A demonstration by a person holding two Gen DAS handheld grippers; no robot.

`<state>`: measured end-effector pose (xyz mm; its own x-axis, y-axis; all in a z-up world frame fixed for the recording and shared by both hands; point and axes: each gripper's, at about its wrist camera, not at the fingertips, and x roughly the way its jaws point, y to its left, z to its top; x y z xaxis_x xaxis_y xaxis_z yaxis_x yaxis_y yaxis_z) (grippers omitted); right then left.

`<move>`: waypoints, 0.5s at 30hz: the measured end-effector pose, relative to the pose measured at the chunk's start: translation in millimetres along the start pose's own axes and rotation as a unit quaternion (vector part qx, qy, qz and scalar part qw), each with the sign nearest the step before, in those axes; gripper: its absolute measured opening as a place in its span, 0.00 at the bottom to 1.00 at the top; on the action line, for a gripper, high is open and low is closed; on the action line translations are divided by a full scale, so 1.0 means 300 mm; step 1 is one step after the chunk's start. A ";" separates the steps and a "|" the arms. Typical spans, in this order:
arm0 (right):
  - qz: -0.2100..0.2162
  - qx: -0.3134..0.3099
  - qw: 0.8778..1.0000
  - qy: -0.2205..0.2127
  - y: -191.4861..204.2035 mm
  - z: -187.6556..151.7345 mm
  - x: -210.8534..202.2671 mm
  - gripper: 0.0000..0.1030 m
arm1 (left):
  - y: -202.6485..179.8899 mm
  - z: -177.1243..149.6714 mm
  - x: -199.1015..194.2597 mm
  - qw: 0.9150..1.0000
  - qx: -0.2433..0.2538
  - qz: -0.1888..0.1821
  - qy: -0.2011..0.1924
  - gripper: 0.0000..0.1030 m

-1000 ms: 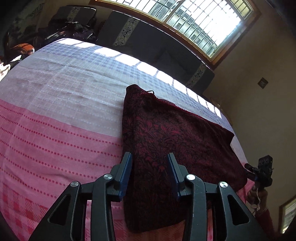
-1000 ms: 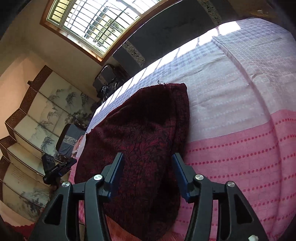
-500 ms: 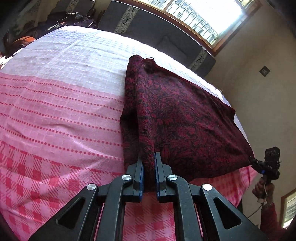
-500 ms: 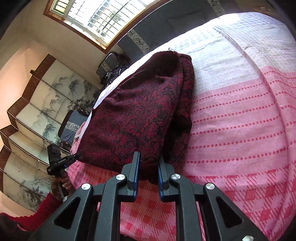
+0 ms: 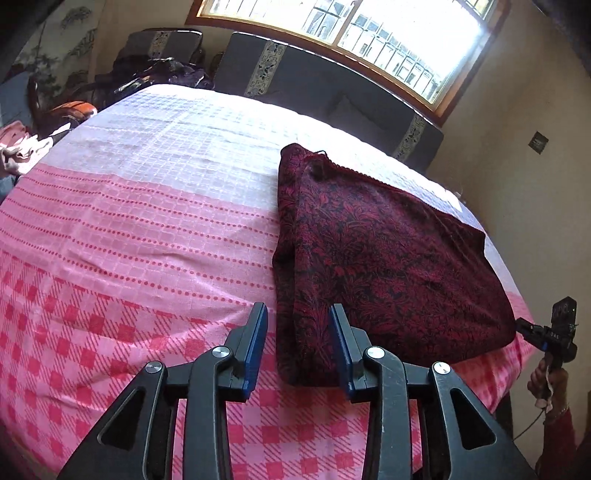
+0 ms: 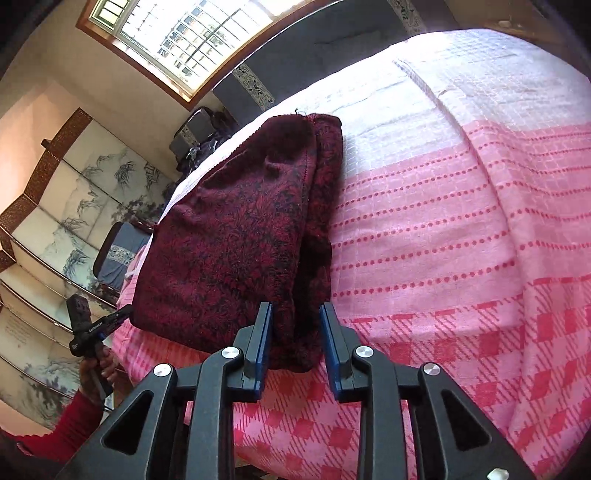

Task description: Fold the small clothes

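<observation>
A dark red cloth with a black leaf pattern lies folded flat on the pink and white bedspread. My left gripper stands over the cloth's near left corner. Its jaws are opening and the corner lies loose between them, clear of the left pad. My right gripper straddles the cloth's near right corner, where the folded layers are thickest. Its jaws are opening too, and the fabric rests on the bed between them. Each view shows the other gripper at the cloth's far side corner: the right one and the left one.
Dark cushions line the wall under a bright window. Bags are piled at the far left. A painted folding screen stands beside the bed. A red sleeve shows near the bed's front edge.
Both grippers went from open to shut on the cloth's near edge and drew it toward the bed's front. Now both have parted again and backed off slightly, and the cloth lies flat.
</observation>
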<state>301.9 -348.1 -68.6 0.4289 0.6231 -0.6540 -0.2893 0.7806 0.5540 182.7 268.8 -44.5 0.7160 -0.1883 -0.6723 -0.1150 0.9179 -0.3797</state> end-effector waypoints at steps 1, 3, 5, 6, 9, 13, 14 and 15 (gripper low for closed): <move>-0.016 -0.015 1.000 -0.021 0.027 0.018 -0.038 0.25 | -0.017 0.016 -0.034 1.000 0.003 -0.001 -0.020 0.43; -0.027 -0.049 0.997 -0.050 0.098 0.059 -0.082 0.25 | -0.071 0.060 -0.066 0.998 0.019 -0.031 -0.052 0.46; -0.036 -0.095 0.993 -0.052 0.194 0.120 -0.068 0.25 | -0.150 0.105 -0.029 0.996 0.045 -0.051 -0.054 0.46; -0.045 -0.115 0.991 -0.050 0.239 0.153 -0.042 0.25 | -0.198 0.130 0.015 0.996 0.052 -0.056 -0.053 0.46; -0.052 -0.165 0.984 -0.033 0.347 0.247 0.078 0.24 | -0.265 0.190 0.166 0.995 0.046 -0.086 -0.030 0.46; -0.095 -0.189 0.977 -0.011 0.385 0.361 0.256 0.24 | -0.288 0.266 0.323 0.996 0.042 -0.064 -0.041 0.46; -0.106 -0.182 0.978 -0.009 0.376 0.380 0.293 0.24 | -0.275 0.284 0.346 0.996 0.038 -0.060 -0.045 0.46; -0.112 -0.171 0.979 -0.004 0.361 0.403 0.324 0.24 | -0.265 0.302 0.369 0.997 0.037 -0.056 -0.046 0.46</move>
<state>415.8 -208.8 -9.9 0.5212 0.4360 -0.7337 -0.4569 0.8686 0.1915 333.5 206.6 -31.2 0.7820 -0.2621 -0.5655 0.0188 0.9168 -0.3988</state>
